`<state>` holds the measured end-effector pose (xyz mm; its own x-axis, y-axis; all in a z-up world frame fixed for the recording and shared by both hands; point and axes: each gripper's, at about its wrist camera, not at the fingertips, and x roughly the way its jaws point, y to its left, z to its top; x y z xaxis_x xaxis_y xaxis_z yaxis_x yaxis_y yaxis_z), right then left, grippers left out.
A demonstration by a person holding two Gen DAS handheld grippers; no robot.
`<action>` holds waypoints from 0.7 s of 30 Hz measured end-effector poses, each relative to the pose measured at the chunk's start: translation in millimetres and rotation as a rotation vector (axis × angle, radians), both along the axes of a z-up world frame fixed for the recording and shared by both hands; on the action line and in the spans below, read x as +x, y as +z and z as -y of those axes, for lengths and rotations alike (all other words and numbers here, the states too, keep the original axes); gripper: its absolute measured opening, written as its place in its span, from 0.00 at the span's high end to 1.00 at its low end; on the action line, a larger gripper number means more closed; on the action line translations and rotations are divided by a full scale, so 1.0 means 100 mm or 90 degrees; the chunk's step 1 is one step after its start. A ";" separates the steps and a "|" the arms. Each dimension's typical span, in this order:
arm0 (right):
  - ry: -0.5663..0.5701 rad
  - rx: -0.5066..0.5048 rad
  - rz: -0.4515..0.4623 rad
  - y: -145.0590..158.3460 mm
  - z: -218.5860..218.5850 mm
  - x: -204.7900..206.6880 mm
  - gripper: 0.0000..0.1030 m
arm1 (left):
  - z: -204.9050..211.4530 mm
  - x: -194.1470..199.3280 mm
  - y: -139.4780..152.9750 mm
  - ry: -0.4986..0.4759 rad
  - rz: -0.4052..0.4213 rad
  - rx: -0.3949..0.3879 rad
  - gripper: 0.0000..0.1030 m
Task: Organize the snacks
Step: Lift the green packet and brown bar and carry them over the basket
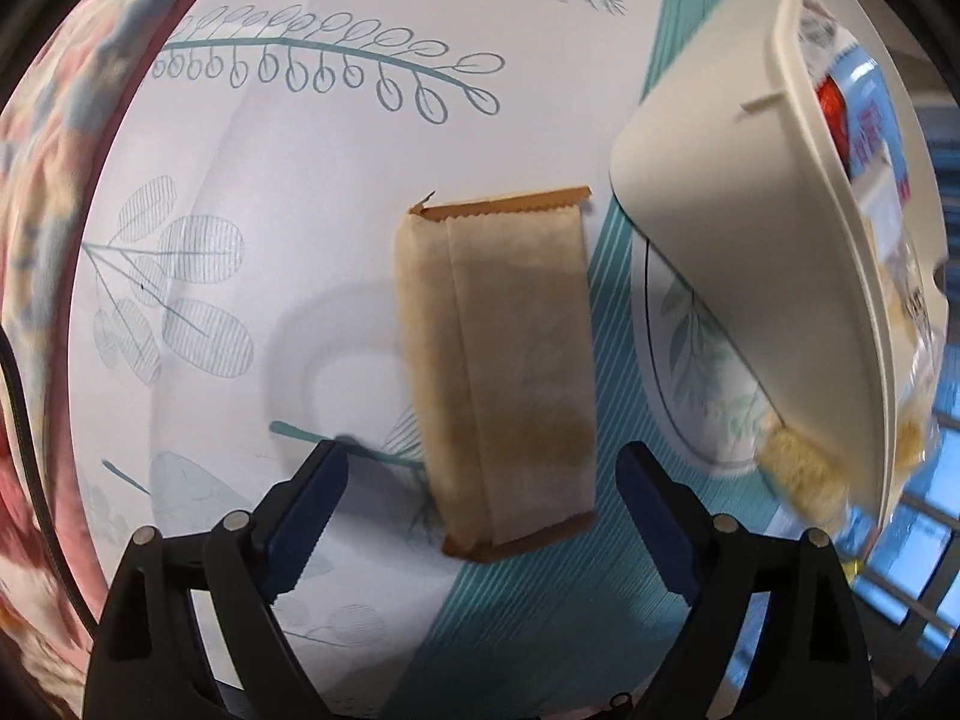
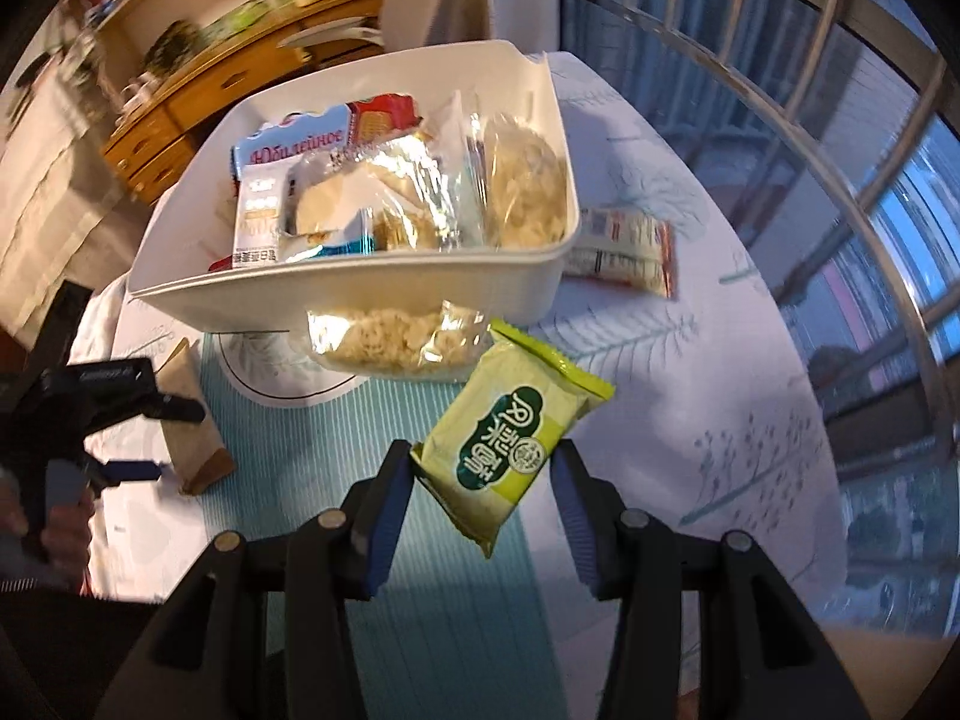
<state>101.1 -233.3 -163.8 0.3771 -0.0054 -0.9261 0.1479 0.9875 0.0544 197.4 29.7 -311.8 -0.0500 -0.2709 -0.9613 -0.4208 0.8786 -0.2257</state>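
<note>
On the counter (image 2: 690, 372), the right tongs (image 2: 483, 492) are spread on either side of the green packet (image 2: 510, 450), not yet pinching it, likely lined up to lift it into the bin (image 2: 360, 288). Left tongs (image 1: 480, 480), also spread, flank the brown packet (image 1: 504, 360) for the same reason. That bin already holds biscuits (image 2: 312, 138) and clear bags; one noodle bag (image 2: 396, 339) lies outside against its wall.

- right gripper (image 2: 483, 480) jaws apart, green snack packet (image 2: 510, 441) between them, lying on tablecloth (image 2: 690, 360)
- white tub (image 2: 360, 294) full of snacks
- clear cracker bag (image 2: 396, 339) against tub front
- brown packet (image 2: 195, 420) at left by left gripper (image 2: 159, 438)
</note>
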 end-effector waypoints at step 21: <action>0.145 0.015 0.067 0.42 0.37 0.46 0.54 | 0.15 -0.13 0.07 0.060 -0.027 0.125 0.49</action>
<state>147.1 -270.2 -122.1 0.4609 0.1114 -0.8804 -0.0865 0.9930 0.0804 184.8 14.9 -305.2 -0.0753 -0.0849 -0.9935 -0.5088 0.8602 -0.0349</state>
